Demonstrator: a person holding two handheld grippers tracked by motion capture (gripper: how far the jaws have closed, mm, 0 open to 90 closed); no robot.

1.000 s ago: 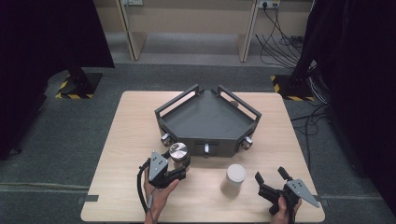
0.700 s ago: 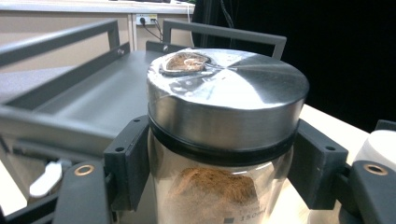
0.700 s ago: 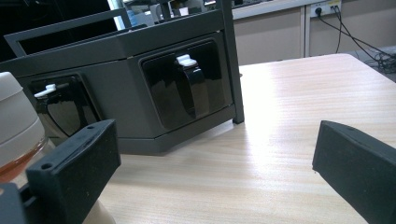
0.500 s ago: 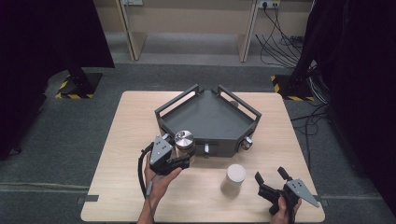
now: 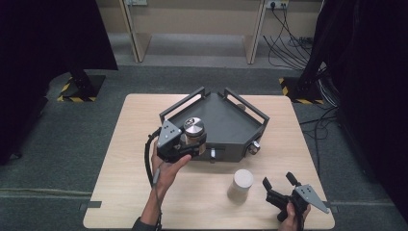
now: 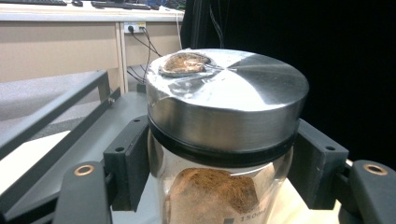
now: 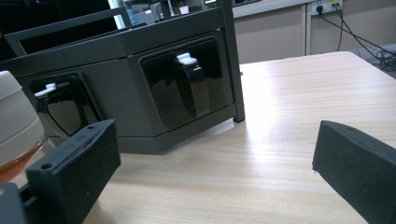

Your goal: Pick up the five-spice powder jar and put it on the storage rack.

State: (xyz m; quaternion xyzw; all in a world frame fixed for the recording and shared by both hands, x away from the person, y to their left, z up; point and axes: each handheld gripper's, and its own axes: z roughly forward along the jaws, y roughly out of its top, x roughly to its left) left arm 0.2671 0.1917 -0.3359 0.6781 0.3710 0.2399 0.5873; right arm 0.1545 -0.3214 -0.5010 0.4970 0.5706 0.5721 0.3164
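Jaws of our left gripper (image 5: 190, 144) clamp the steel-lidded glass jar of brown powder (image 6: 224, 135).
We hold it above the dark grey tray's (image 5: 231, 122) front edge; our right gripper (image 5: 279, 186) rests spread, empty, beside a white-lidded jar (image 5: 241, 184).

Right gripper low over the worktop, fingers apart

I see my two black fingers (image 7: 74, 163) spread wide with bare wooden worktop (image 7: 261, 154) between them; ahead stands the dark tray (image 7: 116, 51), two glossy black latches (image 7: 189, 86) with white tabs on its front, and a white-lidded jar (image 7: 16, 121) at the left edge, just beside my left finger.
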